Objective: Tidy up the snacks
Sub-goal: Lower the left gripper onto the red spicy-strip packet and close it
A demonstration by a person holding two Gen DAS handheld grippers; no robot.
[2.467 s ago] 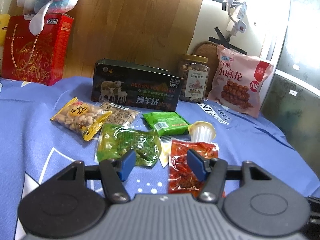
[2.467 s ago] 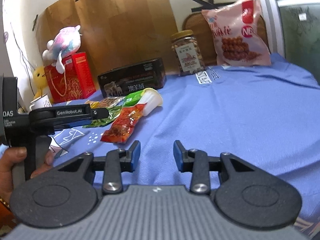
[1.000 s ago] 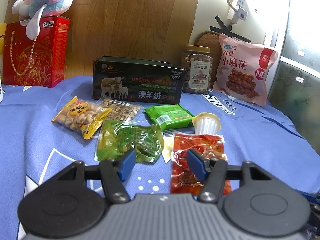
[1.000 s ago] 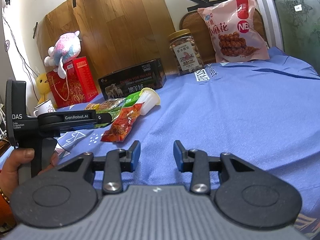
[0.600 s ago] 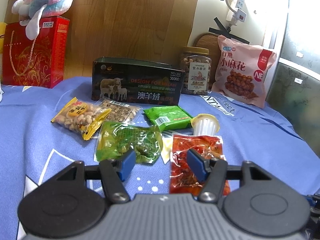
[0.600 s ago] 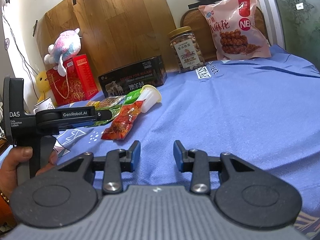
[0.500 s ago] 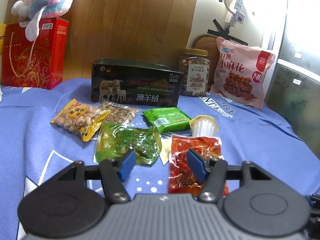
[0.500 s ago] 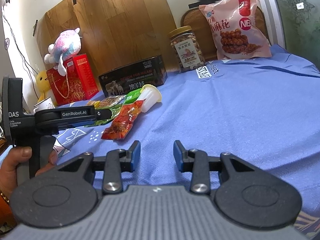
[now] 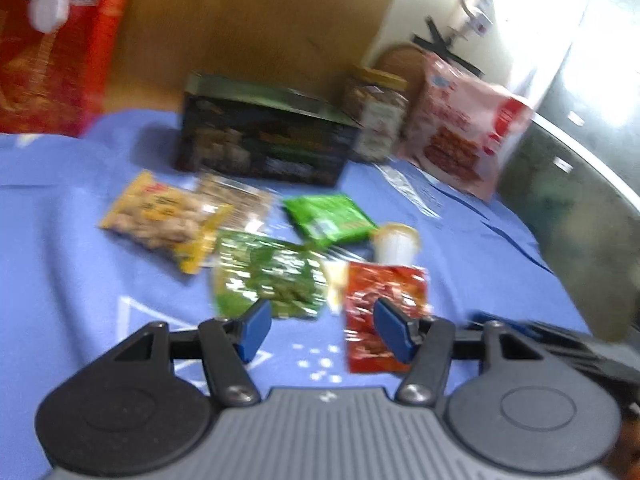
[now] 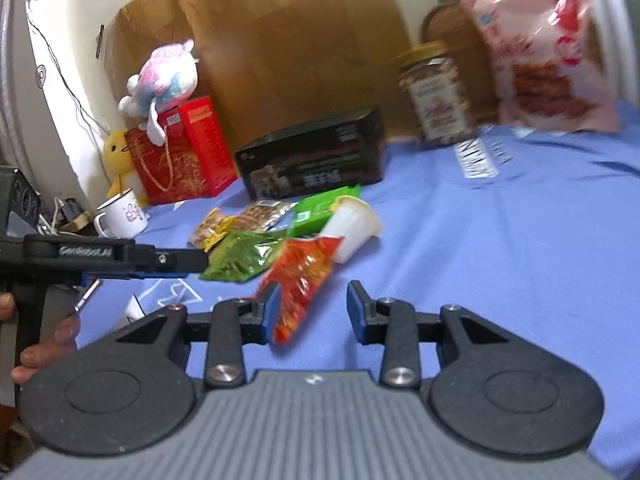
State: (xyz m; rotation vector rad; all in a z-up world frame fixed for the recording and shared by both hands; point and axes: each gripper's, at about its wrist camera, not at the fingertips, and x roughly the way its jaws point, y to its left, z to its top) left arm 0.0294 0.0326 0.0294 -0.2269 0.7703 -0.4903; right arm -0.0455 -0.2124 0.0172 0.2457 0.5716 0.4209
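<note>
1. Looking along the left tongs point(image 9: 320, 330), both blue pads stand apart with nothing between them, so they are released. The landmark is the dark tin box point(image 9: 264, 144) at the back of the blue-covered counter point(image 9: 60, 272). In front of it, loose on the cloth, lie a yellow peanut packet point(image 9: 164, 220), a clear packet of brown snack point(image 9: 236, 200), a green packet point(image 9: 328, 216), a white jelly cup point(image 9: 396, 242), a shiny green pouch point(image 9: 268, 276) and a red pouch point(image 9: 380, 312) nearest the tongs. Right of the box stand a nut jar point(image 9: 376, 116) and a pink bag point(image 9: 460, 128).

2. From the right wrist view, the right tongs point(image 10: 313, 308) are also released and empty, hanging over bare cloth in front of the box, just beside the red pouch point(image 10: 304, 276). The left tongs point(image 10: 120, 258) reach in from the side toward the shiny green pouch point(image 10: 240, 258).

3. Judging from this, sorting has not visibly begun: every small packet lies outside the box, nothing is gripped, and whether the box is the destination I cannot tell.
</note>
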